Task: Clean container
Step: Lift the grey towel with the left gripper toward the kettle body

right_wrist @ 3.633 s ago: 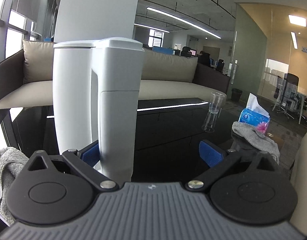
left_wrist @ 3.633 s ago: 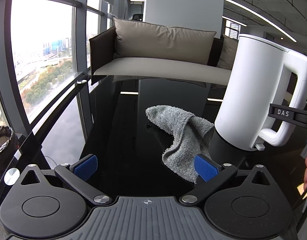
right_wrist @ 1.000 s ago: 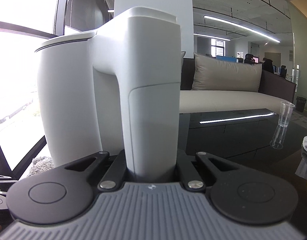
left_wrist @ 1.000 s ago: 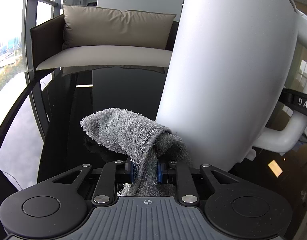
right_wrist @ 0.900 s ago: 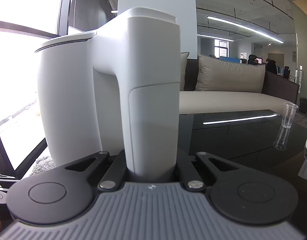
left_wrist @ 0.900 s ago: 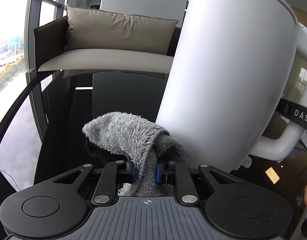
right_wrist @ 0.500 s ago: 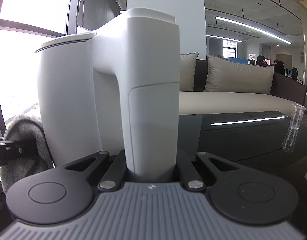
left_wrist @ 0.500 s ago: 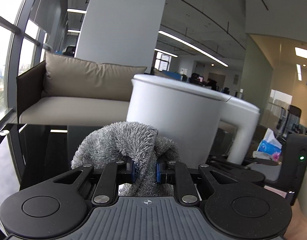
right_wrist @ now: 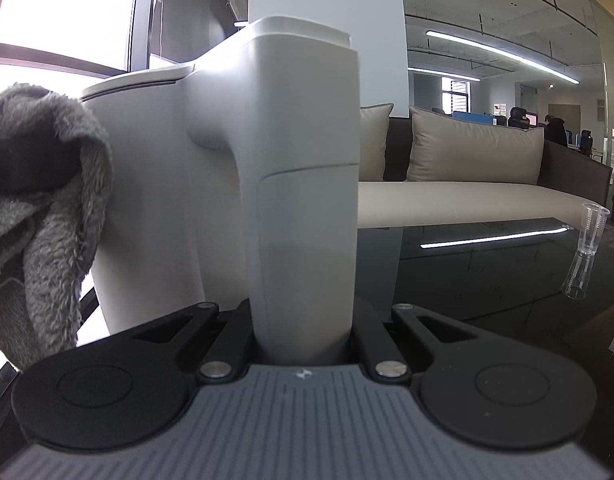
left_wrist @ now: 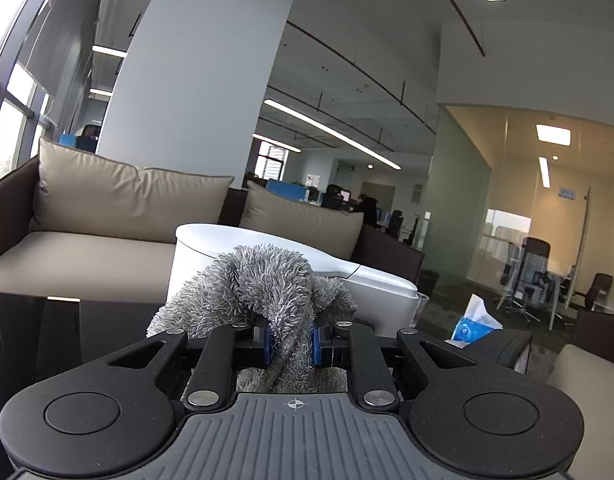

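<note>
A white kettle [right_wrist: 155, 184] with a closed lid stands on the black glass table [right_wrist: 487, 280]. My right gripper [right_wrist: 305, 336] is shut on the kettle's handle [right_wrist: 307, 200]. My left gripper [left_wrist: 291, 344] is shut on a fluffy grey cloth [left_wrist: 267, 284], raised level with the kettle's lid [left_wrist: 235, 240]. In the right wrist view the grey cloth [right_wrist: 55, 216] hangs at the kettle's upper left side, and I cannot tell whether it touches the wall.
A beige sofa [left_wrist: 107, 232] runs behind the table. A clear plastic cup [right_wrist: 593, 228] stands at the table's far right. A blue tissue pack [left_wrist: 473, 324] lies to the right. Windows [right_wrist: 63, 20] are on the left.
My left gripper has risen with the cloth from near the kettle's base to the height of its lid and tilted upward. The right gripper keeps its hold on the handle, unmoved.
</note>
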A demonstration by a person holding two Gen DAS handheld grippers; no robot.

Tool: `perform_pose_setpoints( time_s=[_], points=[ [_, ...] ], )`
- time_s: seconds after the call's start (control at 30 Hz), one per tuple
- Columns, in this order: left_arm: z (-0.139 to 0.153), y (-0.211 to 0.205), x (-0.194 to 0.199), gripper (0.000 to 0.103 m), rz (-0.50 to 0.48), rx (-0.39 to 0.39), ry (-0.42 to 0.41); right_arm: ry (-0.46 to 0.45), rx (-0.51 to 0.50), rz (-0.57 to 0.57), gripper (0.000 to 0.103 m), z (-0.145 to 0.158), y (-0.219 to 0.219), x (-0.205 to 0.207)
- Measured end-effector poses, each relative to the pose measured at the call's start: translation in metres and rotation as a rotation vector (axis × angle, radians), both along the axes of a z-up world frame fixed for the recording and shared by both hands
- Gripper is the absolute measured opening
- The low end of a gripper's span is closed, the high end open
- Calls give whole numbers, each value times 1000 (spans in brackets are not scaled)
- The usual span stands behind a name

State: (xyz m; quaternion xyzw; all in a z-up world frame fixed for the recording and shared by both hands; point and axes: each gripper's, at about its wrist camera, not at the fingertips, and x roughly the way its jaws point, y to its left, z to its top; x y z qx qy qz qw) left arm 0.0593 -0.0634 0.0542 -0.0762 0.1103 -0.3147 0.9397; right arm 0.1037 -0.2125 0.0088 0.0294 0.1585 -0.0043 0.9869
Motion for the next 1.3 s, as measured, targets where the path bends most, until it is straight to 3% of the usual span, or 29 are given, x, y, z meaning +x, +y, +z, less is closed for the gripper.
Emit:
perform_pose_setpoints(
  time_s=[0.47, 0.9, 1.07, 1.3],
  points=[
    [-50, -17, 35, 16, -77, 20, 166, -5, -21, 8, 2, -5, 1, 0],
    [-90, -19, 72, 16, -53, 78, 354, -6, -23, 15, 2, -1, 2, -6],
    [-77, -12, 73, 16, 1, 63, 332, -6, -23, 22, 2, 0, -1, -4],
    [-45, 11, 80, 16, 57, -4, 234, -6, -22, 30, 2, 1, -5, -2]
  ],
)
